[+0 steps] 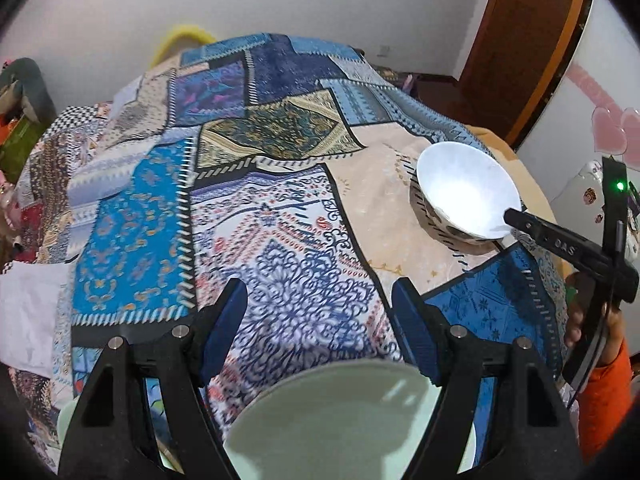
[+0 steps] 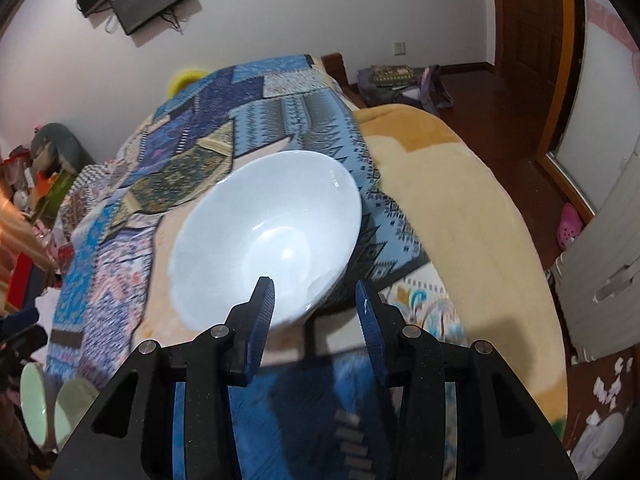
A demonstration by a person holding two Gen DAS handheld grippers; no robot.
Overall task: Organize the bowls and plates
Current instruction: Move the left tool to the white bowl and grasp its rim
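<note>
White bowl (image 2: 264, 236) hangs tilted in the right gripper (image 2: 313, 282), its open side turned toward the camera and its patterned outside facing the bed. One blue pad sits inside the bowl and the other outside it, so the tongs are closed over the near rim. The bowl looks sharp while the cloth behind it is smeared. From the left wrist view the same bowl (image 1: 468, 188) sits over the pale patch of the patchwork cover (image 1: 280, 240), close to that cover's right border. The tip of the right gripper (image 1: 510, 216) is on the bowl's near lip, and an orange sleeve (image 1: 608, 380) shows behind it.

The left gripper (image 1: 319, 283) stands with its jaws wide apart and nothing between its pads. A pale green bowl (image 1: 340, 420) lies below and behind the fingertips, at the near edge of the bed. Whether the tool's frame touches it cannot be told. In the right wrist view a pale green rim (image 2: 32, 400) shows at the lower left, with a second green dish (image 2: 74, 404) just beside it.

Ahead of both tools the patchwork cover runs broad and bare to the far wall. To the right it ends on a tan blanket (image 2: 480, 220), which curves down to the wooden floor (image 2: 500, 92).
</note>
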